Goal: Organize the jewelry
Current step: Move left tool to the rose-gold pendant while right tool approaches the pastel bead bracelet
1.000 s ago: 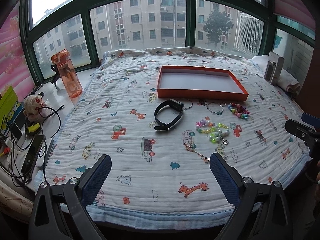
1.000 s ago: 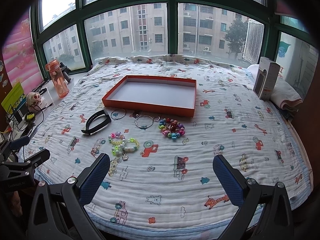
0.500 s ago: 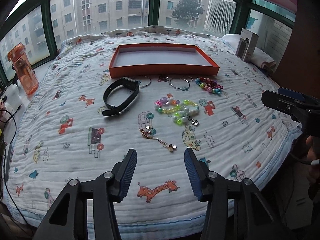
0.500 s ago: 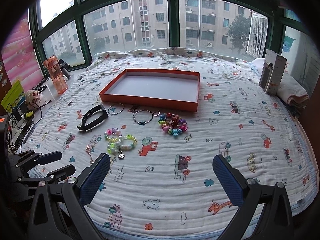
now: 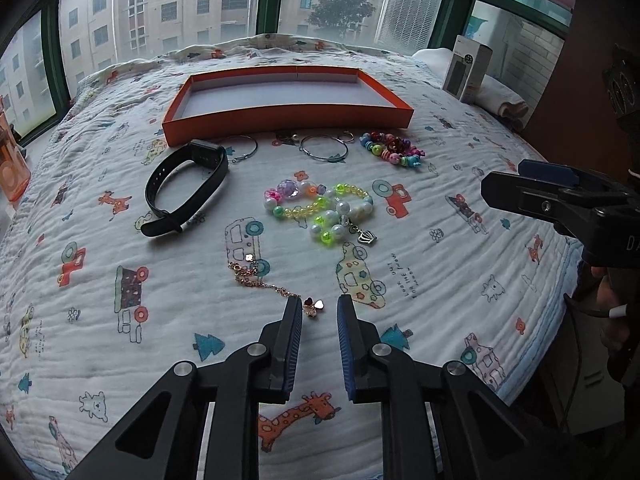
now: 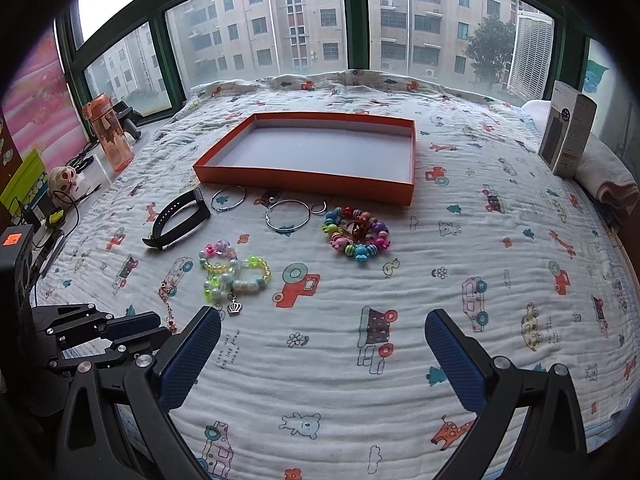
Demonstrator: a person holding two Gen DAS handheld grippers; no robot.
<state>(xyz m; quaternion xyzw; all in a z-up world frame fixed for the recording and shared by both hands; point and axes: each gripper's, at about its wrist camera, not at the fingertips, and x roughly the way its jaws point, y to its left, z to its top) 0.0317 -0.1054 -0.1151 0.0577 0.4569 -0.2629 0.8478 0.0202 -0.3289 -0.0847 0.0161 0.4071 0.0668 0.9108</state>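
Between the narrowed left tongs (image 5: 319, 310): gold chain's (image 5: 264, 282) charm end, running away up-left; right tongs (image 6: 322, 338) wide apart, farther.

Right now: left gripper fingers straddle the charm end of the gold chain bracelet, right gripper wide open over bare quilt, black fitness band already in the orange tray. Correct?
One error: the black fitness band is not in the orange tray; it lies on the quilt in front of the tray's near left corner, as the left wrist view shows. The tray holds nothing. The left gripper at the gold chain bracelet and the open right gripper are as stated.
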